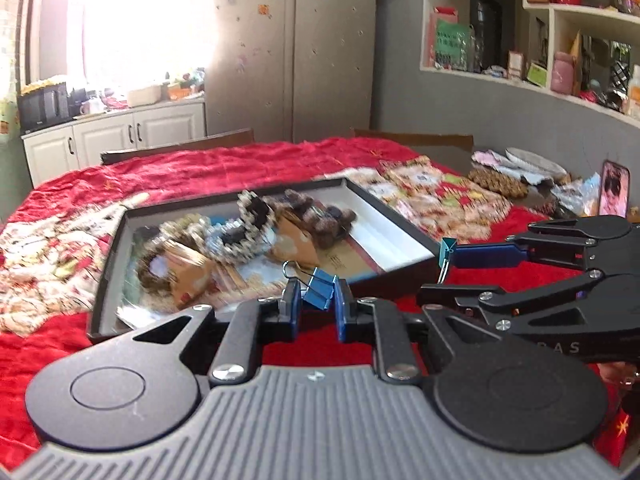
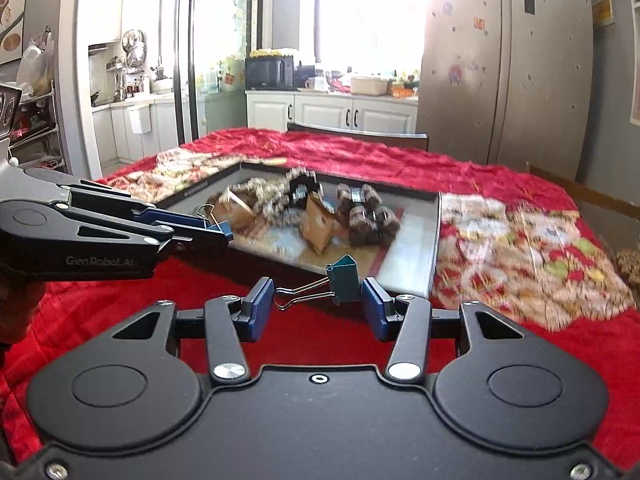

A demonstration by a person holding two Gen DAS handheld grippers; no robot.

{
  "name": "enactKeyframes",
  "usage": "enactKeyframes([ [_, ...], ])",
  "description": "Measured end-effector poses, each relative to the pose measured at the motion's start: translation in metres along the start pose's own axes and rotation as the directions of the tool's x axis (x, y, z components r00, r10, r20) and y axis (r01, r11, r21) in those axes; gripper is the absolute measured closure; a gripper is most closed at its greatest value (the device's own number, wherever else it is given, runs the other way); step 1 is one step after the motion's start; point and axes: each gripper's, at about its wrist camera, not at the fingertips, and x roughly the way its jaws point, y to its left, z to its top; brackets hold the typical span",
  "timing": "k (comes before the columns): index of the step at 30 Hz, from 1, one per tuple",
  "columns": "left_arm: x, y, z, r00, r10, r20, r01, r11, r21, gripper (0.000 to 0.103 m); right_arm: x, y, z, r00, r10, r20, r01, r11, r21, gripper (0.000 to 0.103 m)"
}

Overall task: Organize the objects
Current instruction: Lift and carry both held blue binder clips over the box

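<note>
My left gripper (image 1: 317, 308) is shut on a blue binder clip (image 1: 320, 292), held just above the near rim of a dark shallow tray (image 1: 108, 264). My right gripper (image 2: 318, 308) is shut on a teal binder clip (image 2: 345, 278); its wire handles press the left pad and its body the right pad. The tray (image 2: 436, 236) holds brown paper packets, beaded bands and dark fuzzy bundles. In the right wrist view the left gripper (image 2: 218, 229) enters from the left with the blue clip (image 2: 225, 227). The right gripper (image 1: 444, 270) and teal clip (image 1: 448, 246) show beside the tray's right corner.
A red cloth (image 1: 240, 168) covers the table, with patterned cloths (image 1: 432, 196) on both sides of the tray. A framed picture (image 1: 614, 194) and woven mats (image 1: 496, 184) lie at the far right. Chair backs (image 2: 360, 136) stand beyond the table; a fridge and shelves are behind.
</note>
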Motion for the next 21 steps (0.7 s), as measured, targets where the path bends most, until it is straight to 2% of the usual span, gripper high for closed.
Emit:
enactKeyframes([
  [6, 0.0, 0.026, 0.018, 0.997, 0.061, 0.042, -0.061, 0.998, -0.018, 0.083, 0.019, 0.001, 0.029, 0.999, -0.004, 0.04, 0.004, 1.0, -0.004, 0.056],
  [12, 0.01, 0.058, 0.035, 0.991, 0.117, 0.067, -0.113, 0.992, -0.06, 0.083, 0.051, -0.001, 0.053, 0.999, -0.015, 0.04, 0.015, 1.0, 0.004, 0.056],
  [21, 0.042, 0.089, 0.046, 0.983, 0.176, 0.048, -0.171, 0.98, -0.106, 0.083, 0.101, -0.011, 0.076, 0.998, -0.061, 0.034, 0.06, 0.997, 0.052, 0.056],
])
